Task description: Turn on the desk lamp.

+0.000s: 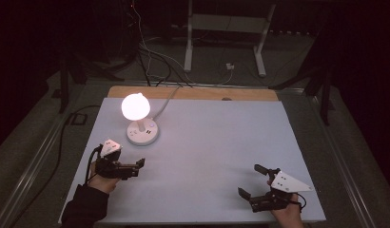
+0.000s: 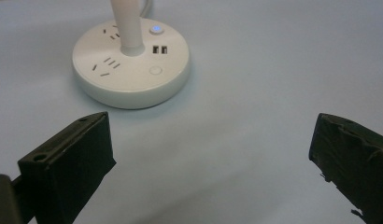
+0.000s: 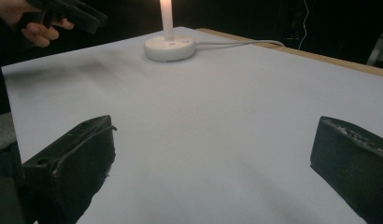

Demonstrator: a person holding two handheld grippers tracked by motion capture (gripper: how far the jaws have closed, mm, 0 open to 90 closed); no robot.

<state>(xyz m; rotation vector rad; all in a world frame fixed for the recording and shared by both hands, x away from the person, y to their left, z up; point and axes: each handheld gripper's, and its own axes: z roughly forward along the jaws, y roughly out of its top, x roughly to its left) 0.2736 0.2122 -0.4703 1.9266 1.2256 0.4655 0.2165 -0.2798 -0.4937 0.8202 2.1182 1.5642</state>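
Observation:
A white lamp with a glowing globe (image 1: pixel 135 106) stands on a round socket base (image 1: pixel 142 132) at the back left of the white table sheet (image 1: pixel 212 142). My left gripper (image 1: pixel 136 167) lies just in front of the base, held by a hand in a dark sleeve. In the left gripper view its jaws (image 2: pixel 210 140) stand wide apart with nothing between them, facing the base (image 2: pixel 131 74) with its blue-lit button (image 2: pixel 156 29). My right gripper (image 1: pixel 251 180) rests near the front right edge, open and empty (image 3: pixel 213 140), with the base (image 3: pixel 170 47) far ahead of it.
The lamp's white cable (image 1: pixel 167 102) runs off the back over the wooden table edge (image 1: pixel 193 92). On the dark floor behind are loose cables (image 1: pixel 150 61) and a white frame (image 1: pixel 188 42). In the right gripper view the other hand's gripper (image 3: pixel 73 14) shows at top left.

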